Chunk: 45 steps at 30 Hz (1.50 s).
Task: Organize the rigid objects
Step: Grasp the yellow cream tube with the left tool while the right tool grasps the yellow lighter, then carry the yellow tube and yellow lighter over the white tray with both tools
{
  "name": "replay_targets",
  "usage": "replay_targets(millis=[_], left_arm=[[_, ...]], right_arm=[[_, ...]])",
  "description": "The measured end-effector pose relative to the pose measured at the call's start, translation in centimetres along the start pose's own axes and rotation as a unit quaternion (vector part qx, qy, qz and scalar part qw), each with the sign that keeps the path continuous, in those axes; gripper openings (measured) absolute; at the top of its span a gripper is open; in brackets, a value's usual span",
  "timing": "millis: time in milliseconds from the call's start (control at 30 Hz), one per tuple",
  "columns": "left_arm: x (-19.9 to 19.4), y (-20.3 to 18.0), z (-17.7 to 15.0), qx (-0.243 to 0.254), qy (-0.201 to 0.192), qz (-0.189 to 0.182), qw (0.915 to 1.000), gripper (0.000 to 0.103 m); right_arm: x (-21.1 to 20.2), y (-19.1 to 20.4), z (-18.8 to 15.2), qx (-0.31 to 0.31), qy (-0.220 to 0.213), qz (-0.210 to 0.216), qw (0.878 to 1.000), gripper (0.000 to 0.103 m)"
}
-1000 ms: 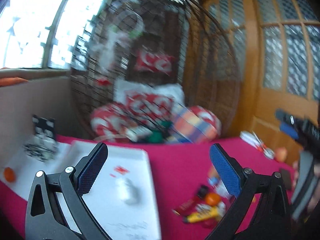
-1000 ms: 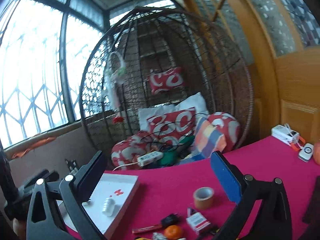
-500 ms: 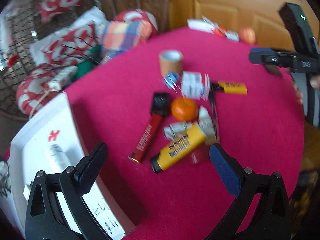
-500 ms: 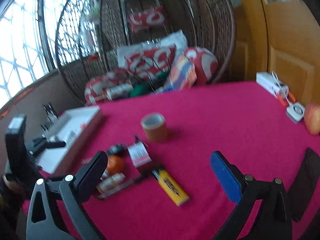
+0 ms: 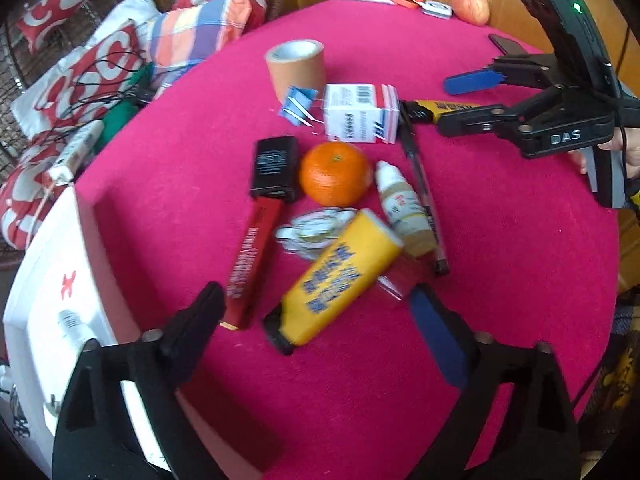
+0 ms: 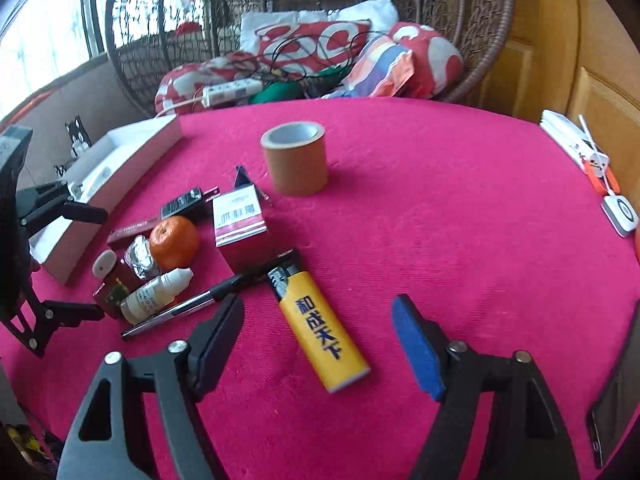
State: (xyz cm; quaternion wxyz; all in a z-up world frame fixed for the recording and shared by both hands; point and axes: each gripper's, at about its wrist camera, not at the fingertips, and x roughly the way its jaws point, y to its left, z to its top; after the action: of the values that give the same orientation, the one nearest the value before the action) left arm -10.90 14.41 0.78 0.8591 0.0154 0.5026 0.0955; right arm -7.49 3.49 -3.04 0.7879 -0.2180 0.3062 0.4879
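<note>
While both jaw pairs are closing with nothing gripped, the left gripper (image 5: 316,304) hangs over the near end of a yellow tube (image 5: 334,280) in the clutter on the red tablecloth (image 5: 500,280), and the right gripper (image 6: 318,328) straddles a yellow lighter (image 6: 320,330) without touching it. Left of the lighter lie a pen (image 6: 188,306), dropper bottle (image 6: 156,294), orange (image 6: 175,242) and small carton (image 6: 240,220); a tape roll (image 6: 296,156) stands farther back, and a white box (image 6: 116,168) sits at the far left.

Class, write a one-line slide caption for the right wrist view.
Right gripper, jaws closing, above a yellow lighter on the red tablecloth.
</note>
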Motion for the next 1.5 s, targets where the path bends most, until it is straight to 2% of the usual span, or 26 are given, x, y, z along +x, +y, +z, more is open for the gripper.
replay_targets(millis=[67, 133, 433, 500, 567, 633, 700, 733, 767, 1033, 1200, 1300, 1367, 1500], left_arm=[[0.1, -1.0, 0.0, 0.014, 0.001, -0.004, 0.9999, 0.077], [-0.1, -1.5, 0.0, 0.016, 0.0, -0.012, 0.9998, 0.068], [-0.3, -0.5, -0.4, -0.004, 0.004, -0.014, 0.9999, 0.066], [-0.3, -0.4, -0.5, -0.007, 0.001, -0.016, 0.9999, 0.065], [-0.5, -0.6, -0.6, -0.015, -0.003, -0.017, 0.9997, 0.057], [-0.8, -1.0, -0.9, -0.022, -0.007, -0.037, 0.9991, 0.027], [-1.1, -1.6, -1.2, -0.029, -0.012, -0.026, 0.9991, 0.021], [-1.3, -1.9, -1.4, -0.034, -0.016, -0.015, 0.9992, 0.02], [-1.5, -2.0, -1.7, -0.043, -0.02, -0.008, 0.9989, 0.02], [-3.5, -1.5, -3.4, -0.124, -0.075, -0.019, 0.9893, 0.02], [-6.5, -1.2, -2.9, -0.138, -0.123, 0.002, 0.9828, 0.02], [-9.1, -0.9, -2.9, -0.166, -0.169, 0.008, 0.9716, 0.02], [-10.9, -0.6, -3.0, -0.189, -0.203, 0.01, 0.9607, 0.02], [-14.0, -0.5, -3.4, -0.205, -0.247, 0.042, 0.9462, 0.02]], right_arm=[[0.5, 0.2, 0.1, -0.006, 0.012, 0.005, 1.0, 0.063], [0.4, 0.4, 0.2, -0.012, 0.011, 0.003, 1.0, 0.062], [0.7, 1.1, 0.2, -0.031, 0.018, 0.003, 0.999, 0.059], [0.7, 1.3, 0.2, -0.034, 0.018, 0.004, 0.999, 0.052], [0.7, 1.3, 0.2, -0.037, 0.019, 0.002, 0.999, 0.05], [0.7, 1.4, 0.2, -0.04, 0.019, -0.007, 0.999, 0.04], [0.5, 1.6, 0.1, -0.046, 0.017, -0.013, 0.999, 0.031], [0.4, 1.5, 0.0, -0.046, 0.016, -0.016, 0.999, 0.024], [0.3, 1.5, 0.0, -0.046, 0.015, -0.014, 0.999, 0.023], [-0.1, 1.7, -0.1, -0.035, 0.004, -0.026, 0.999, 0.023], [-2.0, 1.6, 0.1, -0.01, -0.028, -0.027, 0.999, 0.023], [-4.5, 1.7, 0.9, 0.002, -0.07, -0.026, 0.997, 0.023], [-6.2, 2.0, 1.5, 0.011, -0.099, -0.02, 0.995, 0.023], [-9.7, 3.1, 2.3, 0.016, -0.165, -0.01, 0.986, 0.023]])
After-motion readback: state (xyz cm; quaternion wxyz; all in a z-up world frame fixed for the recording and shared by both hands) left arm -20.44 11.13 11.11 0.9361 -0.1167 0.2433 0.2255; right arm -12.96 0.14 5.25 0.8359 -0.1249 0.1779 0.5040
